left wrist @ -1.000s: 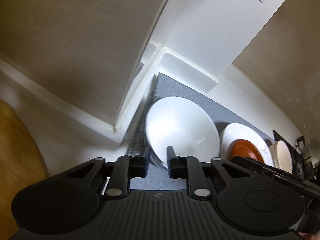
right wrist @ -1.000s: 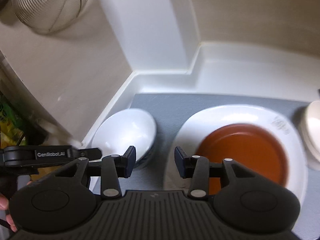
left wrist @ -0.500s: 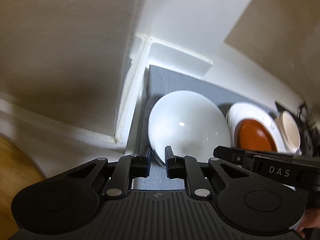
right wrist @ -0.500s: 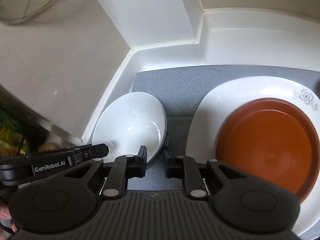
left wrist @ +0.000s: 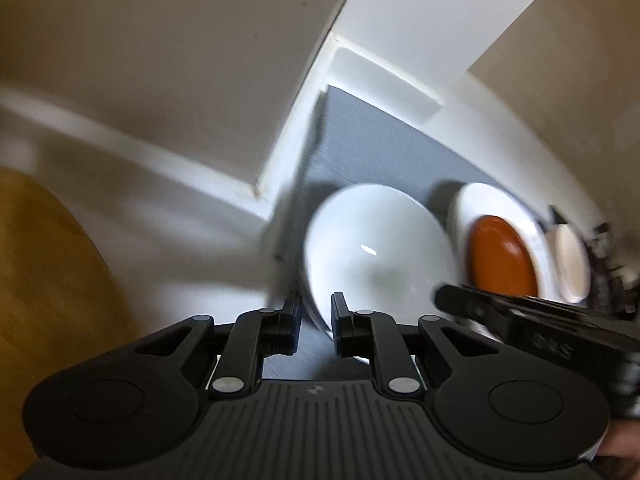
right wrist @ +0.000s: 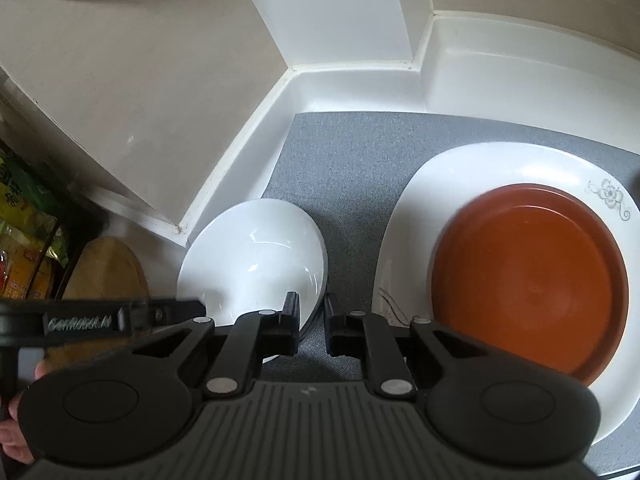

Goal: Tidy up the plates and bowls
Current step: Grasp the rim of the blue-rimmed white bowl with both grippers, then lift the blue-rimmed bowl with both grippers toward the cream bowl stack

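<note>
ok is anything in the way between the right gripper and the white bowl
Nothing visible does: the right gripper has just been closing its jaws, with the rim of the white bowl directly between them.

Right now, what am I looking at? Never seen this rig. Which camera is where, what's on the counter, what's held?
No robot: a person holds a two-finger gripper in each hand, each with a fisheye camera looking along its fingers, so there is one picture per gripper. Below are a grey mat, a white bowl, and a white plate carrying a brown dish. The left gripper is shut on the bowl's rim. The right gripper has just been closing its jaws on that rim too.
</note>
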